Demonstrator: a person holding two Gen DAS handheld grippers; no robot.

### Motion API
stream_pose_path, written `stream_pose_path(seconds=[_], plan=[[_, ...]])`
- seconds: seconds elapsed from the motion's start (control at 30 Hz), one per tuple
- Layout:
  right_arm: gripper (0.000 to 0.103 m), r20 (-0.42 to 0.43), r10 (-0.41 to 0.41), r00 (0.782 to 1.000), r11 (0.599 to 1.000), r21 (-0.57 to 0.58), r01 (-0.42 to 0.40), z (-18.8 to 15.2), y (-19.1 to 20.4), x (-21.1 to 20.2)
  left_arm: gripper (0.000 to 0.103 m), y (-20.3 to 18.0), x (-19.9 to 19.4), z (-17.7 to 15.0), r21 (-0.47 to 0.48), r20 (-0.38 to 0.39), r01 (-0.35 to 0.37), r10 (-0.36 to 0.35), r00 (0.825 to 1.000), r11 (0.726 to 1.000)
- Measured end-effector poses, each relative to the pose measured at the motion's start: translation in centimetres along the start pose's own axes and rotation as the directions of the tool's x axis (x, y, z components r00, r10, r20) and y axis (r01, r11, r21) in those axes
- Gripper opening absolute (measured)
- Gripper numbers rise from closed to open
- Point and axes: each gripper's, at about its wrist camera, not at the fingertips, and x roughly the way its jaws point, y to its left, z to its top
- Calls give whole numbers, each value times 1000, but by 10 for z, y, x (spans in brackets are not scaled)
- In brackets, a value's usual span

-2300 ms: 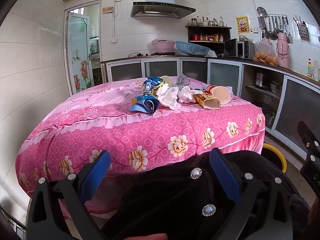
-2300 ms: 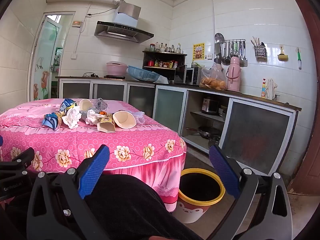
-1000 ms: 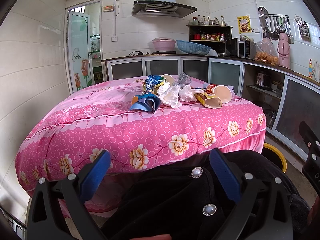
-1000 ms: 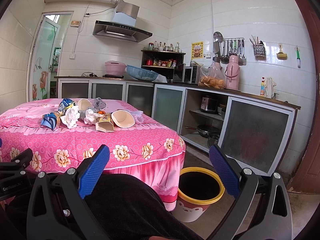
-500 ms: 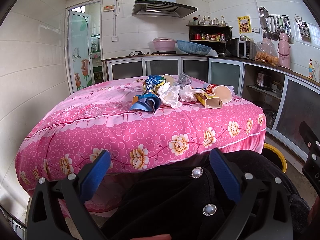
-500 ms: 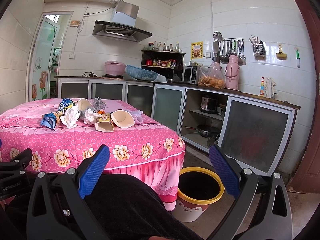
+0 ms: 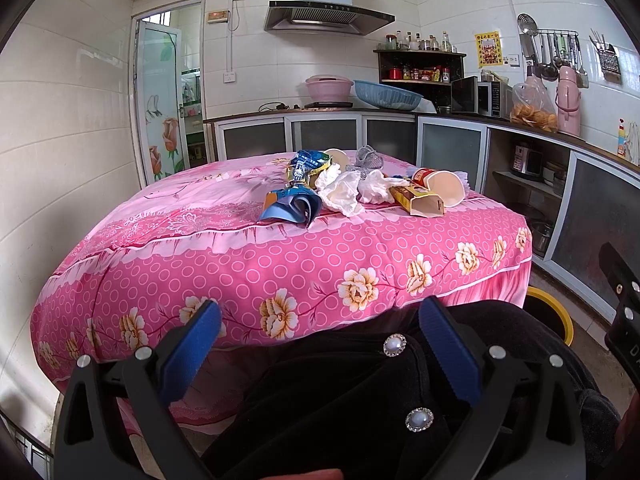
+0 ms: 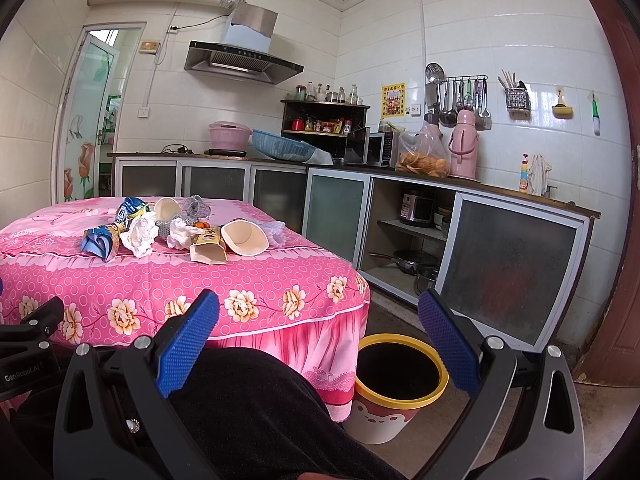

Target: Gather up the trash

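Observation:
A heap of trash lies on the pink flowered table [image 7: 280, 264]: a blue wrapper [image 7: 292, 208], crumpled white tissue [image 7: 340, 192], a yellow carton [image 7: 420, 200], a tipped paper cup [image 7: 442, 186]. The same heap shows in the right wrist view, with the blue wrapper [image 8: 98, 242], tissue [image 8: 140, 234], carton [image 8: 208, 250] and cup [image 8: 244, 238]. A yellow-rimmed bin [image 8: 400, 384] stands on the floor by the table's right corner. My left gripper [image 7: 320, 344] and right gripper [image 8: 316, 336] are both open and empty, held low over a person's dark-clothed lap, well short of the table.
Kitchen cabinets and a counter [image 8: 440, 184] run along the back and right walls, with a microwave, pink flask and bagged food on top. A glass door [image 7: 164, 100] is at the back left. A brown door [image 8: 616, 200] stands at far right.
Both grippers have crept slightly forward and up; the table and trash look marginally nearer. Both stayed open and empty.

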Motion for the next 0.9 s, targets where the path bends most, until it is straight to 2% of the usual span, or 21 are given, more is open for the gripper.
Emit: stream_pose_path(seconds=[0.9], plan=[[95,-9,-12,1000,1000,9,12,1,-9,-1,96,-1,1,4,-13,-14,-6,6,1000,1000]])
